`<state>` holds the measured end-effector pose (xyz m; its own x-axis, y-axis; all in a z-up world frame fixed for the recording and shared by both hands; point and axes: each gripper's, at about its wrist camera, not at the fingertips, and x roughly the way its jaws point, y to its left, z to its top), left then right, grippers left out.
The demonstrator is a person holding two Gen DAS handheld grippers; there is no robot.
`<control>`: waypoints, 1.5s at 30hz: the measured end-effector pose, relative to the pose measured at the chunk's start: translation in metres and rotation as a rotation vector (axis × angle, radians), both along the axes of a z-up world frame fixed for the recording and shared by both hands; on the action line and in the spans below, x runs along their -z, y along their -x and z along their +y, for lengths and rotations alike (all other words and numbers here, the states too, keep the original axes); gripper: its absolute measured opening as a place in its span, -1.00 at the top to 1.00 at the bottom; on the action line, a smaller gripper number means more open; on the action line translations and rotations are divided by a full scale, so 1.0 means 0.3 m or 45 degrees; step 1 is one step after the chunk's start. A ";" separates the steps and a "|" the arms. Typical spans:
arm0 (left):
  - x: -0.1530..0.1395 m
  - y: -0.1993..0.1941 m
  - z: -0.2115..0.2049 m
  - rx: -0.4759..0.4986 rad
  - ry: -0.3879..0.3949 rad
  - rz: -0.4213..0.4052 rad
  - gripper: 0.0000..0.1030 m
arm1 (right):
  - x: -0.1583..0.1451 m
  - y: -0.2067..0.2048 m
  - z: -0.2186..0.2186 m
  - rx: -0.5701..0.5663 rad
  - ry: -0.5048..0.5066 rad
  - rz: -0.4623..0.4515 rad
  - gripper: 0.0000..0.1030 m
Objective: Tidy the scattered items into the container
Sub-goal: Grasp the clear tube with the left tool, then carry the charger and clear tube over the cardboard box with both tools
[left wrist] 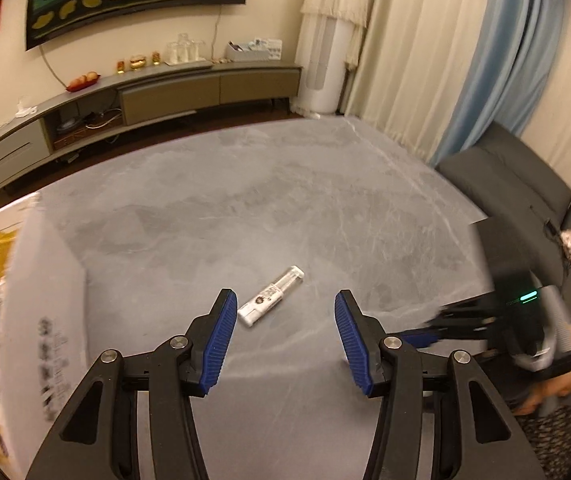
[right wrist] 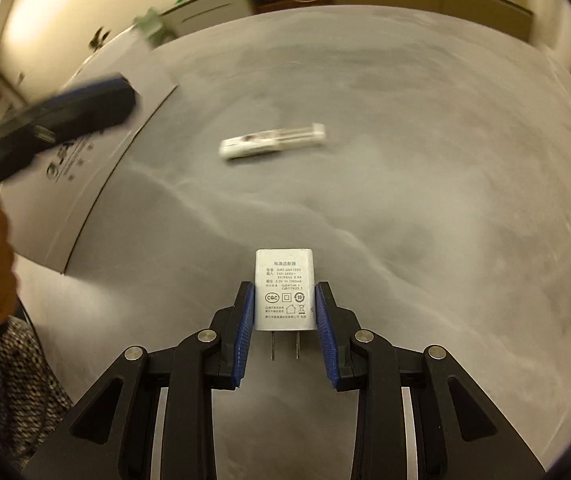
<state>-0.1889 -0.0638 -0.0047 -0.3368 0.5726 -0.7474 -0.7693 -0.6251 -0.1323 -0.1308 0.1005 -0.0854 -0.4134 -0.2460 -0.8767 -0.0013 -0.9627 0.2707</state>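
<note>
My right gripper (right wrist: 284, 308) has its jaws clenched on the charger (right wrist: 284, 290), pads on its two narrow sides, prongs pointing back toward the camera. The grip takes only the lower half of the body, so most of it sticks out past the pads; I judge that a quick swing toward the box (left wrist: 45, 300) could let it pivot or slide out and drop onto the worktop (left wrist: 285, 200). The right view is smeared, which suggests the hand is travelling fast, and that raises the risk.

The other hazard is a clash. In the right view my left gripper (right wrist: 85, 108) hangs over the box's lid or flap at far left, right on the path I would take to carry the charger in. In the left view the right gripper (left wrist: 437, 328) sits low at the right edge, close to my left jaws.

My left gripper (left wrist: 285, 336) is released, jaws wide and empty, tilted down over the worktop. The tube (left wrist: 271, 296) lies flat just ahead of its left pad (left wrist: 219, 344), not between the jaws, so closing now would miss or nudge it.
</note>
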 end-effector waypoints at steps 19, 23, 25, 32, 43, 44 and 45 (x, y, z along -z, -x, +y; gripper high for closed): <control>0.252 0.098 0.140 -0.019 0.157 -0.066 0.50 | -0.007 -0.006 0.054 0.019 0.037 0.001 0.38; 0.268 0.119 0.134 -0.065 0.101 -0.092 0.20 | -0.010 -0.022 0.041 0.001 0.026 0.006 0.38; 0.271 0.111 0.145 -0.059 0.088 -0.092 0.16 | -0.009 -0.023 0.039 0.000 0.022 0.010 0.38; 0.264 0.092 0.159 -0.058 0.121 -0.060 0.61 | -0.009 -0.027 0.040 0.001 0.008 0.016 0.38; 0.146 0.047 0.122 -0.050 0.013 -0.015 0.61 | -0.046 -0.027 0.029 -0.024 0.025 0.073 0.38; 0.135 0.040 0.116 -0.046 0.006 -0.011 0.61 | -0.048 -0.026 0.024 -0.027 0.024 0.076 0.38; 0.128 0.038 0.120 -0.045 0.001 -0.008 0.61 | -0.050 -0.025 0.018 -0.028 0.023 0.079 0.38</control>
